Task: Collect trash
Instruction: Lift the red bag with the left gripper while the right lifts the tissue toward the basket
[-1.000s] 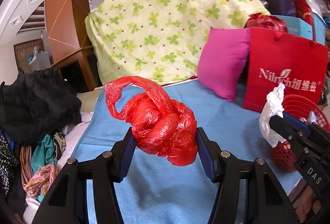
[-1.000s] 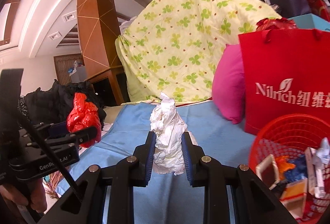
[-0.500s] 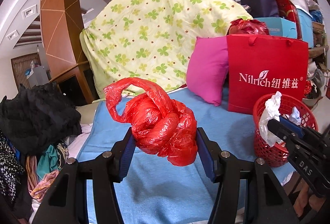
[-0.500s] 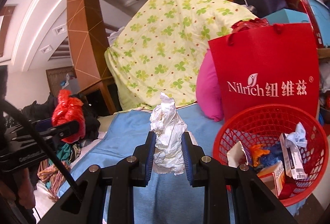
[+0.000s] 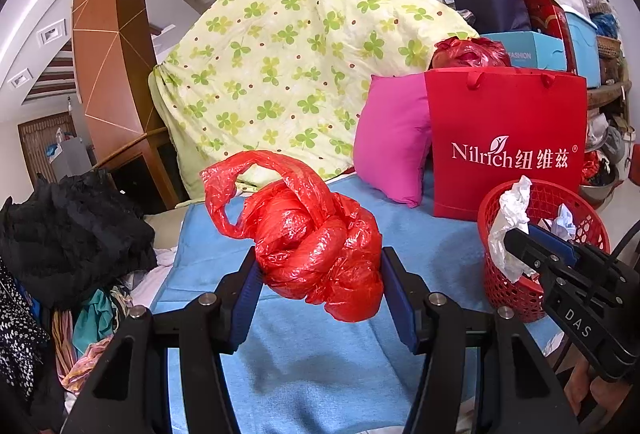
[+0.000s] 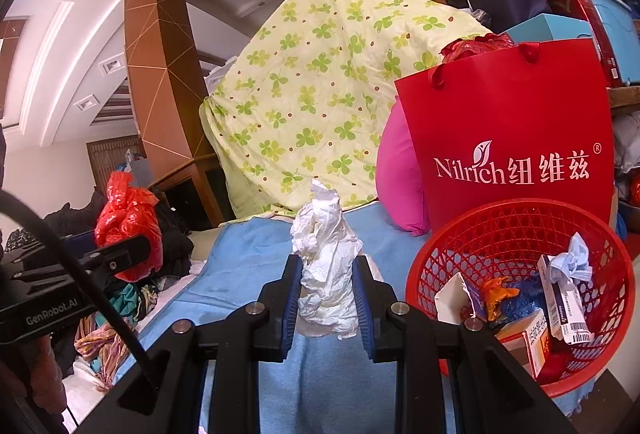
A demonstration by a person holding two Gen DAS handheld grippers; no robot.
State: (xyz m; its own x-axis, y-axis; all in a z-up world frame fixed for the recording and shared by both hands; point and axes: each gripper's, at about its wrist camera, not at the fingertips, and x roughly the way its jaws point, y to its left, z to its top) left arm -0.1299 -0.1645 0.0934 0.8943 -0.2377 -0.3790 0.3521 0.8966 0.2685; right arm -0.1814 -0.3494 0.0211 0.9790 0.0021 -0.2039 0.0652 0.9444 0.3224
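Observation:
My left gripper (image 5: 320,286) is shut on a crumpled red plastic bag (image 5: 316,246), held above the blue cloth (image 5: 320,366). In the right wrist view, my right gripper (image 6: 326,292) is shut on a wad of white crumpled paper (image 6: 326,266). A red mesh basket (image 6: 500,218) stands just right of it, holding several boxes, wrappers and a crumpled tissue. From the left wrist view the right gripper (image 5: 520,242) with its white paper (image 5: 508,230) hangs at the near rim of the basket (image 5: 508,290). The left gripper with its red bag (image 6: 128,226) shows at the left of the right wrist view.
A red Nilrich paper bag (image 6: 512,138) and a pink pillow (image 5: 392,146) stand behind the basket. A clover-print sheet (image 5: 296,66) drapes over a bulk at the back. Dark and patterned clothes (image 5: 68,234) pile up on the left. Boxes and bins stack at the far right.
Both grippers swung right with their loads. The red basket came fully into view, near the right gripper. Since half a second ago both have kept almost still.

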